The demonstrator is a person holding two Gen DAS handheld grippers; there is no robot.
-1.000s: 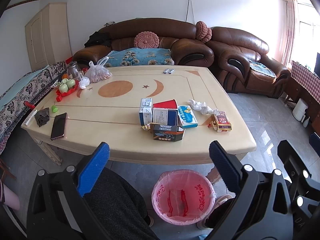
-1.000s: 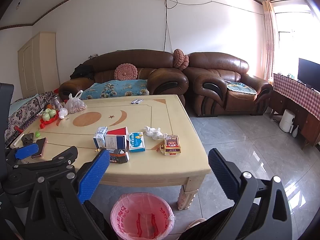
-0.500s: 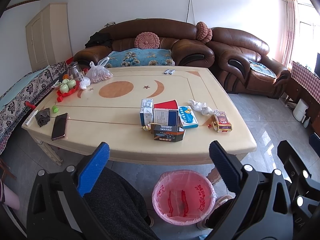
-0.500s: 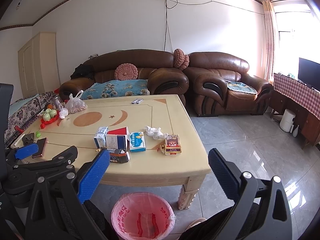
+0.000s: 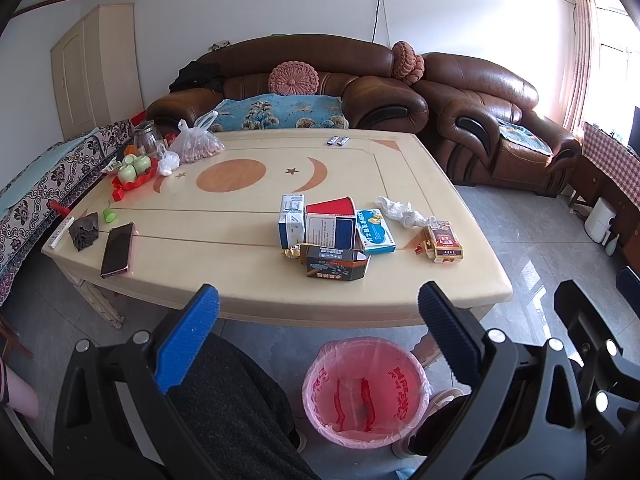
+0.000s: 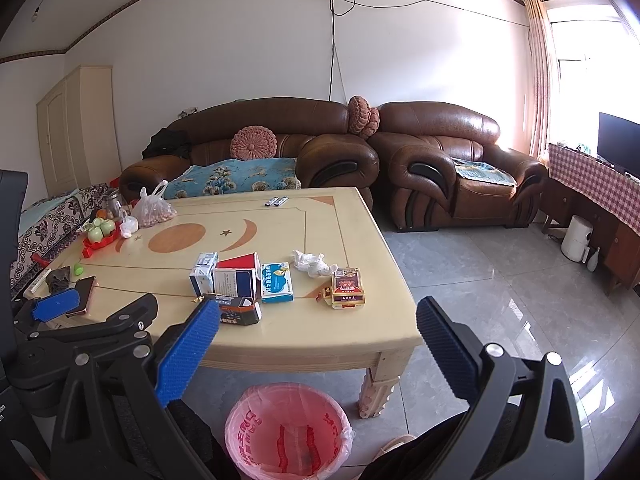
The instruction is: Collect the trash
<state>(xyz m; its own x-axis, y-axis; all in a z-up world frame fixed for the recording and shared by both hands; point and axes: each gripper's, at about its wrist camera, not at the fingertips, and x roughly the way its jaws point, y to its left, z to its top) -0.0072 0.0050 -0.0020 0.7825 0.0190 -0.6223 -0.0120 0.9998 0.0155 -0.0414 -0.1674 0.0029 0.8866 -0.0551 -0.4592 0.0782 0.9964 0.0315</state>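
Both the left gripper (image 5: 318,306) and the right gripper (image 6: 318,320) are being held spread and empty, short of the bench (image 5: 420,184). Trash is lying near its front edge: a crumpled tissue (image 5: 402,211), judged soft and weightless, and small cardboard boxes (image 5: 335,266), judged light and crushable, best pinched across narrow sides. Printed labels are being left unread, too small. A pink-lined bin (image 5: 364,394) is standing below.

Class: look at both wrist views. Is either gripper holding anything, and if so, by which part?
Nothing is held. The left gripper and right gripper both hang open short of the table, fingers spread wide with only air between them.
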